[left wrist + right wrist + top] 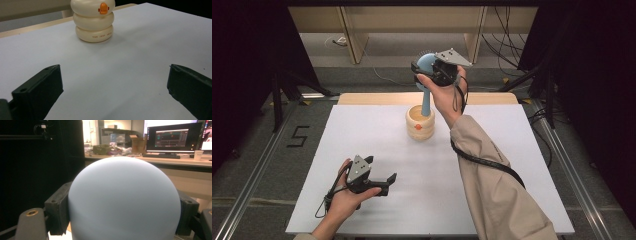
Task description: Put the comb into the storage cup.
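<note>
My two black fingers (37,92) stand wide apart over the white tabletop (140,50), with nothing between them. Ahead sits a cream ringed holder (93,23) with an orange beak (103,8), well apart from my fingers.

Even overhead light falls on the white table (377,150), while the surroundings stay dark. The cream holder (93,22) casts a soft shadow. The blue brush head (125,200) looms close and blurred.
</note>
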`<state>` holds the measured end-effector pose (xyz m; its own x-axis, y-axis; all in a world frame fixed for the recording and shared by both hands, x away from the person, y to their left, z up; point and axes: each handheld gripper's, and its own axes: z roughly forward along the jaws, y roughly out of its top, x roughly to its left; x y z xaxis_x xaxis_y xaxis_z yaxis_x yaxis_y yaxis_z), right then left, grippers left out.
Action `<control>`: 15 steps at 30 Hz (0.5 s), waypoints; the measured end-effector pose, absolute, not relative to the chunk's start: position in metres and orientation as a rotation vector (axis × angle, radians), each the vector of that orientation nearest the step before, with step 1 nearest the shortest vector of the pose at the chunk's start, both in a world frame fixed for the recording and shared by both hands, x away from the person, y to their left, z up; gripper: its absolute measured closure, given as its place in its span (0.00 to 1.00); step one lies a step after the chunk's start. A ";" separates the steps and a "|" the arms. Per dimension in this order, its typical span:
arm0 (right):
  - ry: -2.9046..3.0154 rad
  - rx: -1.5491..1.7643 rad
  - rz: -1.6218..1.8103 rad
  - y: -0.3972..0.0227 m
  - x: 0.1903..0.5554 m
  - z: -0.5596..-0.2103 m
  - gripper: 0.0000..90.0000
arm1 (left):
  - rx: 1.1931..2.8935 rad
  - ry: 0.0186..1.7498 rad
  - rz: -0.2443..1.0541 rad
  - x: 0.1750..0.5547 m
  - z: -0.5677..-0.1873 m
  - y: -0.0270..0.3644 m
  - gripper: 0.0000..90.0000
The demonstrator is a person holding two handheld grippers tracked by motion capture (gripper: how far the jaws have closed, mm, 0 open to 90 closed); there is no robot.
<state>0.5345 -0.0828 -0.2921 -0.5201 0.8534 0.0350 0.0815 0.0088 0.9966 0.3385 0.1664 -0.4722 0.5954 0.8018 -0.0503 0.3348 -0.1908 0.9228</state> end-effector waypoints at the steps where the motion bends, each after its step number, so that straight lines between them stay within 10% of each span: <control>1: 1.662 0.970 1.575 -0.083 0.535 -0.292 0.24 | 1.775 0.932 0.557 0.339 -0.472 0.166 0.00; 15: 1.663 0.972 1.581 -0.078 0.537 -0.292 0.24 | 1.772 0.932 0.559 0.339 -0.472 0.167 0.00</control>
<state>0.5370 -0.0782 -0.2923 -0.5231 0.8513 0.0407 0.0835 0.0037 0.9965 0.3387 0.1666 -0.4722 0.5936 0.8032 -0.0508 0.3330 -0.1876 0.9241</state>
